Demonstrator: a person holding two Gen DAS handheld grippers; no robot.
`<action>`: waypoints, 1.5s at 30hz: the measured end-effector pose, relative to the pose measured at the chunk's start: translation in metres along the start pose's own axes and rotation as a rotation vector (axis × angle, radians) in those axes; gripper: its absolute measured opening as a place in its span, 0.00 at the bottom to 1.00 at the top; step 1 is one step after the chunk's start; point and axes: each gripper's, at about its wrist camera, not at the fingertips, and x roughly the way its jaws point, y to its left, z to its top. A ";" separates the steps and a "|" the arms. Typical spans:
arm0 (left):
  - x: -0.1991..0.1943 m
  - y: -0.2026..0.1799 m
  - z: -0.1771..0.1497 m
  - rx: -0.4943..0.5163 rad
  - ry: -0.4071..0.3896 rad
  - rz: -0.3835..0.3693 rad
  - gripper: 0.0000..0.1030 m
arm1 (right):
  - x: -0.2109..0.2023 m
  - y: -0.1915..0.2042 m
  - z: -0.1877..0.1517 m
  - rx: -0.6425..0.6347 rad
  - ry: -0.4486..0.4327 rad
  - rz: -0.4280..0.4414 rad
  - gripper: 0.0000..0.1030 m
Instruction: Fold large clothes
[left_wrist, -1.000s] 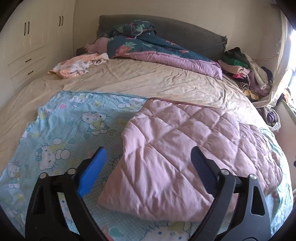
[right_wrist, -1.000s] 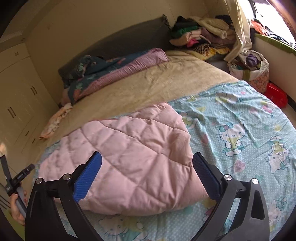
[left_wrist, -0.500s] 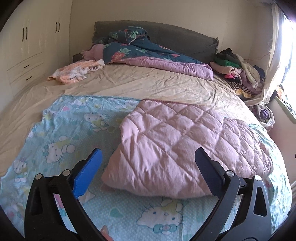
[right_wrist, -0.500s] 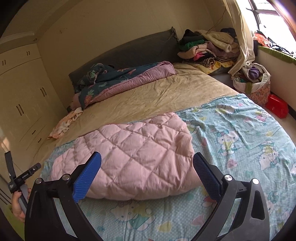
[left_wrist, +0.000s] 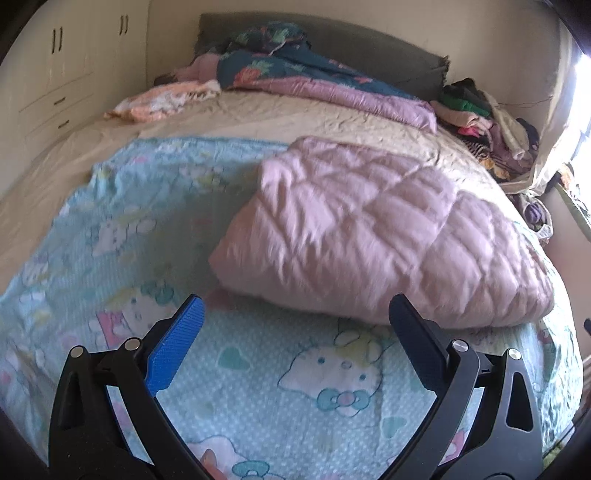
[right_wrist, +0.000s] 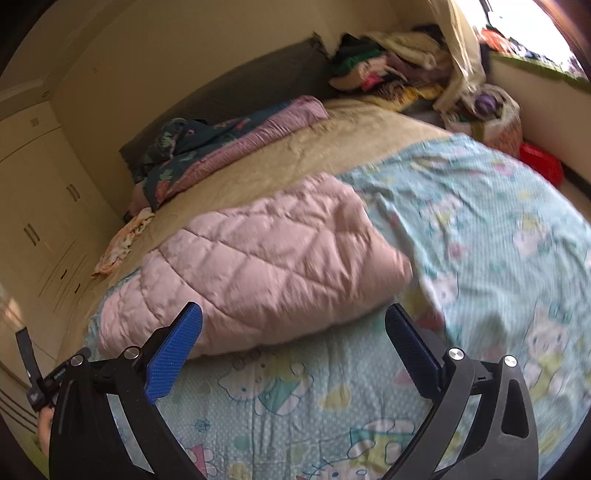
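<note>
The left gripper (left_wrist: 295, 310) is seen at the bottom of the left wrist view with its blue-padded fingers (left_wrist: 175, 347) spread wide apart; nothing is held between them and nothing is touched. The right gripper (right_wrist: 293, 314) is likewise seen at the bottom of the right wrist view, its jaws wide apart and empty.

Just beyond both sets of fingertips, a folded pink quilted blanket (left_wrist: 376, 232) is laid on a light blue cartoon-cat sheet (left_wrist: 122, 221). In the left wrist view the blanket fills the centre and right of the frame; in the right wrist view the same blanket (right_wrist: 258, 266) is placed centre-left, with the sheet (right_wrist: 498, 236) spread out to the right of it and below it. Both views are somewhat blurred.

The sheet is spread over a bed with a beige cover (left_wrist: 258, 122). At the top of the left wrist view, a dark floral duvet with a mauve lining (left_wrist: 314, 81) is bunched against a grey headboard (left_wrist: 388, 44), and a peach patterned cloth (left_wrist: 162, 103) is left at upper left. A pile of mixed clothes (left_wrist: 480, 114) is stacked at upper right.

At the upper right of the right wrist view, a bag (right_wrist: 495, 118) stuffed with fabric items is stood beside the bed, and a red object (right_wrist: 541, 162) is seen just below it. White wardrobe doors (right_wrist: 33, 206) are lined along the left edge.
</note>
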 end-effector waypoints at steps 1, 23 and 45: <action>0.003 0.001 -0.001 -0.010 0.009 -0.002 0.91 | 0.004 -0.003 -0.003 0.011 0.009 -0.006 0.96; 0.102 0.040 0.018 -0.573 0.159 -0.240 0.91 | 0.119 -0.045 0.011 0.309 0.127 -0.056 0.96; 0.123 0.017 0.034 -0.457 0.032 -0.193 0.61 | 0.163 -0.047 0.030 0.330 0.136 0.061 0.70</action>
